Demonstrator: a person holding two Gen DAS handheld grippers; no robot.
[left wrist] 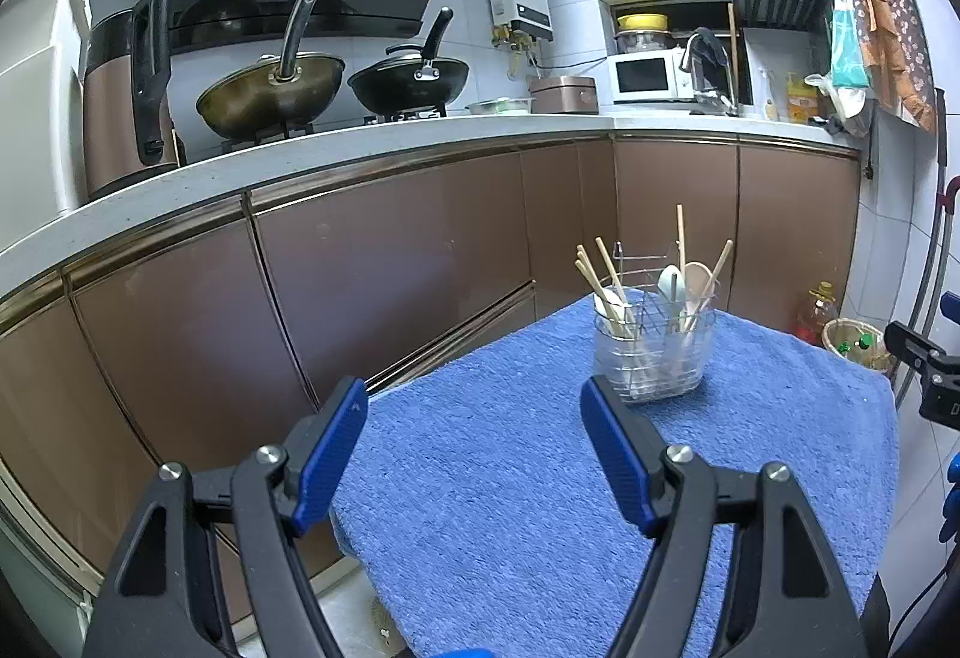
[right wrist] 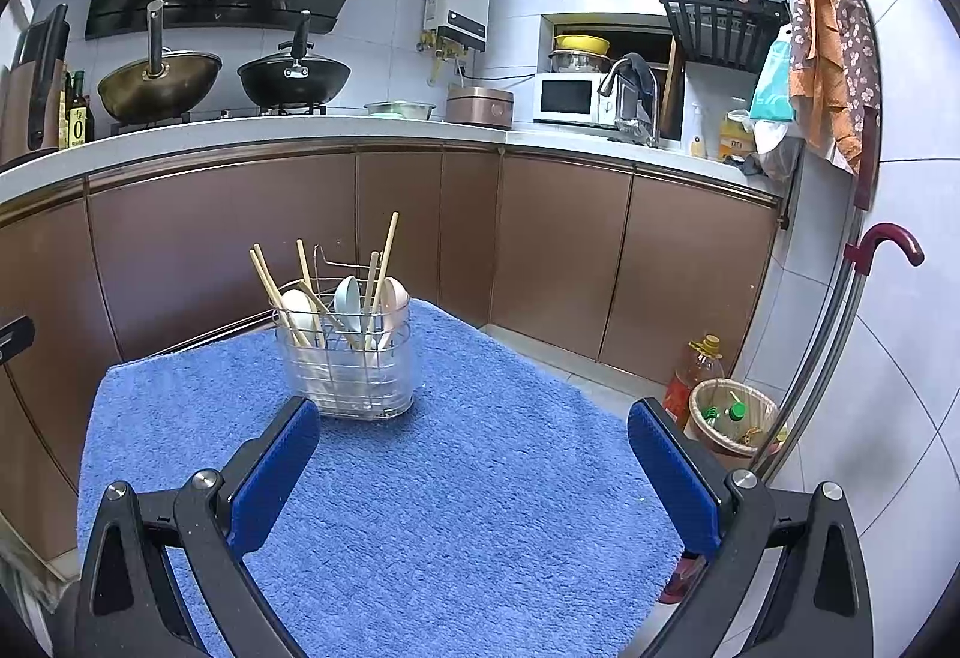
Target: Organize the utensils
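Observation:
A clear utensil holder with a wire rack [left wrist: 655, 352] stands on the blue towel [left wrist: 510, 478] at its far side; it also shows in the right wrist view [right wrist: 347, 364]. It holds several wooden chopsticks [left wrist: 600, 277] and pale spoons [left wrist: 671, 286], upright and leaning. My left gripper [left wrist: 474, 400] is open and empty, short of the holder and to its left. My right gripper [right wrist: 474, 418] is open and empty, short of the holder and to its right. No loose utensil shows on the towel [right wrist: 450, 478].
Brown cabinets [left wrist: 390, 262] and a white counter with two woks [left wrist: 273, 87] stand behind the towel-covered table. A bin [right wrist: 729, 421] and an oil bottle [right wrist: 690, 376] sit on the floor at right, next to an umbrella [right wrist: 864, 262] leaning on the wall.

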